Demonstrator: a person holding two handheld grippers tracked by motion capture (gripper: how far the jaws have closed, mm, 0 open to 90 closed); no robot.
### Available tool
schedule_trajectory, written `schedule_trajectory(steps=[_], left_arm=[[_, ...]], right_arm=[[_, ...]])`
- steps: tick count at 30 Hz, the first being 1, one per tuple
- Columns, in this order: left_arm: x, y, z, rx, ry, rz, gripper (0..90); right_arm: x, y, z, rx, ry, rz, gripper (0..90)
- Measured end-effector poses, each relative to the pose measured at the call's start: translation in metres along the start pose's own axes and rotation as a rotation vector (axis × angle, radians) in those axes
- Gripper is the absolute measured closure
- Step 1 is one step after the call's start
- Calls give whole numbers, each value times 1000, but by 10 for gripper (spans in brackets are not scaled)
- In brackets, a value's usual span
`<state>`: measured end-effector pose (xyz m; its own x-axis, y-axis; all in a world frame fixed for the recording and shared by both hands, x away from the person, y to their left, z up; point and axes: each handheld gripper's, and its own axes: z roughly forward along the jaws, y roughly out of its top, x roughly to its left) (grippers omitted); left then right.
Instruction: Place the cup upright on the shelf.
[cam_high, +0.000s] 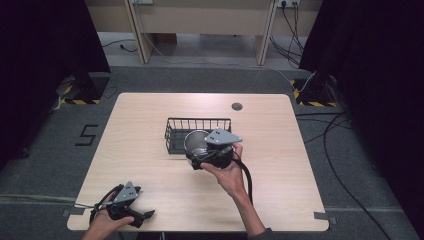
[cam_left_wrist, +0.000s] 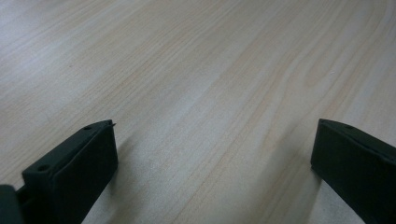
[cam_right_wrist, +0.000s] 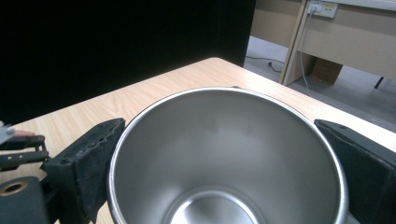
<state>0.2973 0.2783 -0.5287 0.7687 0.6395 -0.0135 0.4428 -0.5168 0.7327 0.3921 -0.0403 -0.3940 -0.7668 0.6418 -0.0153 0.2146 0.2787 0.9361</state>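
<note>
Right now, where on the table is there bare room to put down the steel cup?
The table is bare to the left of the wire basket, to the right of the right gripper, and along the front edge between both hands. It is crowded at the basket, where that gripper holds the steel cup. The left gripper occupies the front left corner.

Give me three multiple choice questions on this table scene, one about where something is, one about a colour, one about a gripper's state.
1. Where is the wire basket?
A. mid-table
B. on the floor
C. at the table's near left corner

2. What colour is the cup?
A. red
B. silver
C. green

3. How is the left gripper?
A. shut on a spoon
B. shut on the cup
C. open, with nothing between its jaws

Answers: 1 A, it sits at the table's centre; 2 B, shiny bare metal; 3 C, jaws wide apart over bare wood.
</note>
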Motion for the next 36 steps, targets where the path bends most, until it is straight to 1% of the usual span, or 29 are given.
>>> schedule_trajectory(steps=[4,11,13,15,17,20,21,23,29,34,36], left_arm=[[0,0,0,1,-1,0,0],[0,0,0,4,-3,0,0],[0,0,0,5,-3,1,0],[0,0,-1,6,-2,4,0],[0,0,-1,6,-3,4,0],[0,0,-1,5,-2,4,0],[0,0,-1,5,-2,4,0],[0,0,-1,6,-2,4,0],[0,0,0,4,-1,4,0],[0,0,-1,5,-2,4,0],[0,0,0,4,-2,5,0]], right_arm=[[-7,12,2,8,-7,4,62],[-18,34,9,21,-35,-11,62],[-19,37,10,22,-37,-12,62],[-24,43,13,27,-43,0,62],[-25,44,14,27,-46,4,62],[-28,51,19,29,-59,-1,62],[-31,55,23,32,-61,5,62],[-32,57,25,31,-64,6,62],[-41,63,44,48,-84,13,62],[-49,64,56,56,-94,16,62],[-53,63,62,70,-102,20,62]])
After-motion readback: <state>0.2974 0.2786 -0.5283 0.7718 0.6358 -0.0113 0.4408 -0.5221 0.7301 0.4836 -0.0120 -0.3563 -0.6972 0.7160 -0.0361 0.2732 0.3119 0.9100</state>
